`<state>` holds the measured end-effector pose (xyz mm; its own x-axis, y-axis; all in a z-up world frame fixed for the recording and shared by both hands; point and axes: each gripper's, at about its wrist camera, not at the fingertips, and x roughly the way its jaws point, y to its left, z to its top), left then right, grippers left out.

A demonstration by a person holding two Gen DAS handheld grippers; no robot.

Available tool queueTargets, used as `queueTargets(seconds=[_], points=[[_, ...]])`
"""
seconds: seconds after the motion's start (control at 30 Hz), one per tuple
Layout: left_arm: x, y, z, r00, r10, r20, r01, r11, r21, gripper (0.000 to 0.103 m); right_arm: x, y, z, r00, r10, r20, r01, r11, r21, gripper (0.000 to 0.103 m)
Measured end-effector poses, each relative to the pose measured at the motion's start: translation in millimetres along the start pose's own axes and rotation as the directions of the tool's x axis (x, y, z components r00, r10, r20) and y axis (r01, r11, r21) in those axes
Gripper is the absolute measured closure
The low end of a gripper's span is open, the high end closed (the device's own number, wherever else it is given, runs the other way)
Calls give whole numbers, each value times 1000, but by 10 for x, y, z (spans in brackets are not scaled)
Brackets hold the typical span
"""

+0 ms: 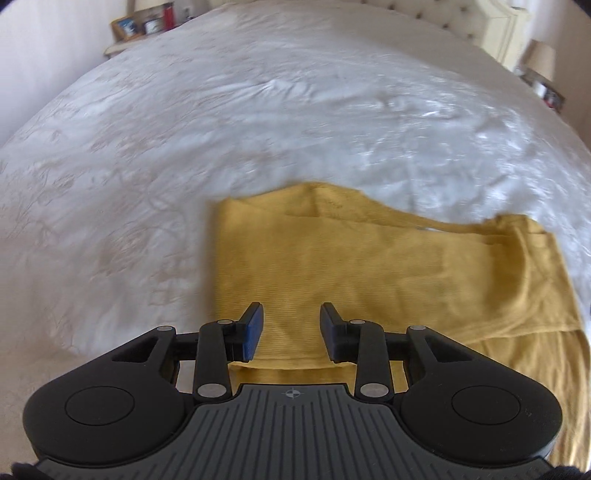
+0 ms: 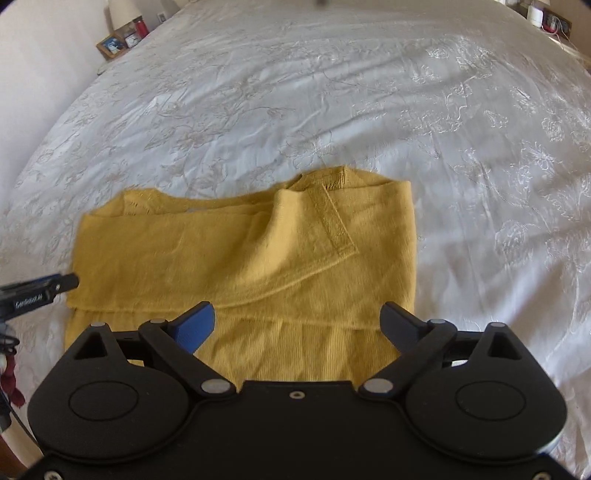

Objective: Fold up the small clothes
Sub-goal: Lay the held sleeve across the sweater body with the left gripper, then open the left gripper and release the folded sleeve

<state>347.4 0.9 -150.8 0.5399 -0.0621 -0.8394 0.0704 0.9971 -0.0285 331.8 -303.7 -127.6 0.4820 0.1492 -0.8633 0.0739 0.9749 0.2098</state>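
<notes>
From the left wrist view, your left tool (image 1: 291, 330) hung over the near left part of the mustard-yellow knit garment (image 1: 369, 273), its jaws spread with a clear gap and nothing between them. The garment lay folded on the white embroidered bedspread (image 1: 184, 147), a folded edge running just below the fingertips. Whether the fingers touched the cloth could not be told. Far back stood a picture frame (image 1: 123, 26) and a red bottle (image 1: 168, 15) on a bedside shelf, and a lamp (image 1: 540, 59) at the far right.

From the right wrist view, your right tool (image 2: 297, 326) was spread wider still, empty, poised over the garment's near edge (image 2: 280, 343). The garment (image 2: 240, 254) lay flat with a sleeve (image 2: 332, 221) folded across its right half. Your left tool's fingertip (image 2: 68, 282) sat just at the garment's left edge. A framed photo (image 2: 110, 45) stood far left.
</notes>
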Motion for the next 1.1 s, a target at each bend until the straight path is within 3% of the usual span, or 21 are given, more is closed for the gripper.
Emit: queueTargets(seconds=[0.3,0.4,0.57,0.6,0.73,0.9,1.1], points=[[543,83,-26,995,33,-98,-34,999,-14,59,458,-68,337,999,-16,-41,15,1000,-27,7],[606,43,-46,996,41,-84,-43,999,-31,49,643,-117,397,999,-6,-52,3,999,-44,7],[637,4,-69,997,22,-67,-26,998,-55,18,973,-200,396,996,33,-81,-37,998,-54,8],[653,-17,-67,997,18,-71,-21,999,-39,16,1040,-227,384,994,44,-96,-49,998,-45,8],[720,-41,-39,996,6,-94,-9,999,-34,2,1209,-278,338,990,67,-126,-73,997,-38,0],[765,-71,-51,996,15,-84,-18,999,-33,0,1251,-239,337,991,47,-129,-57,996,-74,0],[718,-54,-60,998,13,-63,-15,999,-32,1,1115,-479,425,979,174,-103,-165,982,92,0]])
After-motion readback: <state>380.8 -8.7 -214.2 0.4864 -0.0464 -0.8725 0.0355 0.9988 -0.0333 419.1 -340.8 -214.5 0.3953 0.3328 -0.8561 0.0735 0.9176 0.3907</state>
